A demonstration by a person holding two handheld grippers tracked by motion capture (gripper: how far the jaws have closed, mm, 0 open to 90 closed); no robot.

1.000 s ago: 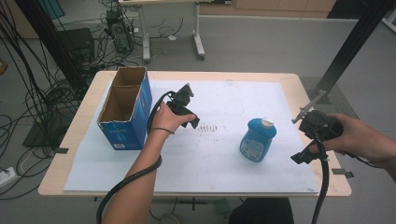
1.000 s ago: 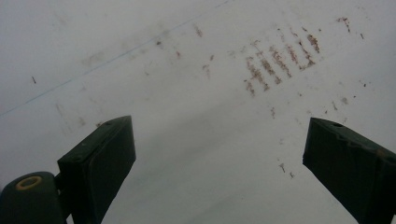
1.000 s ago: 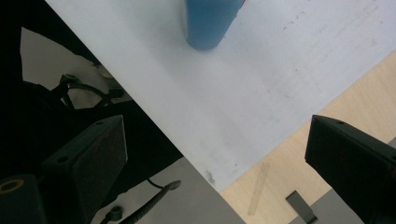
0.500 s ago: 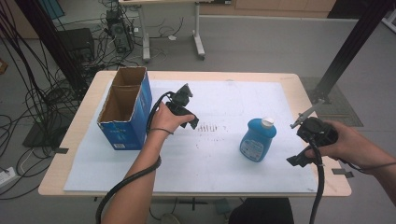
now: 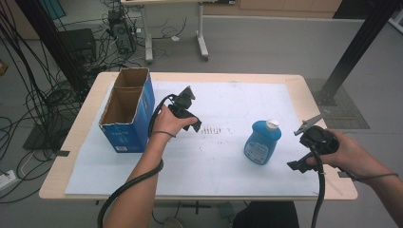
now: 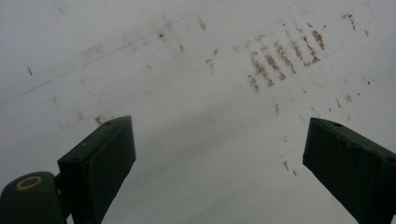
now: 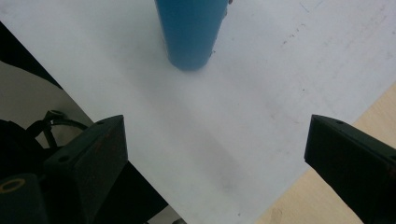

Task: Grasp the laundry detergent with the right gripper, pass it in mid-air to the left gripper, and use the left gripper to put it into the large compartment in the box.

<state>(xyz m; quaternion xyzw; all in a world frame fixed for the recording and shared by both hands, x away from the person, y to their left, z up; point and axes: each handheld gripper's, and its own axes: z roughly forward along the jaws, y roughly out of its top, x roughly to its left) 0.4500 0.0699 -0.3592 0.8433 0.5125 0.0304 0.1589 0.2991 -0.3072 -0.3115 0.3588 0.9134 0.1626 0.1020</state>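
A blue bottle (image 5: 261, 142) with a white cap stands upright on the white sheet (image 5: 228, 161), right of centre. Its rounded lower body (image 7: 190, 32) is at the top of the right gripper view, ahead of the jaws. My right gripper (image 5: 301, 146) hovers just to the bottle's right, near the sheet's edge. It is open and empty (image 7: 218, 123). My left gripper (image 5: 192, 118) is held over the middle of the sheet, beside an open blue cardboard box (image 5: 126, 111). In the left gripper view its jaws stand wide apart (image 6: 217, 126) over bare paper with nothing between them.
Brown smudge marks (image 5: 212, 129) stain the sheet just right of the left gripper, seen close up (image 6: 280, 58). The wooden table edge (image 7: 369, 116) lies to the right of the sheet. A black post (image 5: 354, 47) rises behind the table's right corner.
My right gripper has drifted left and toward the near edge, closer to the bottle. The left gripper and the box have stayed put.
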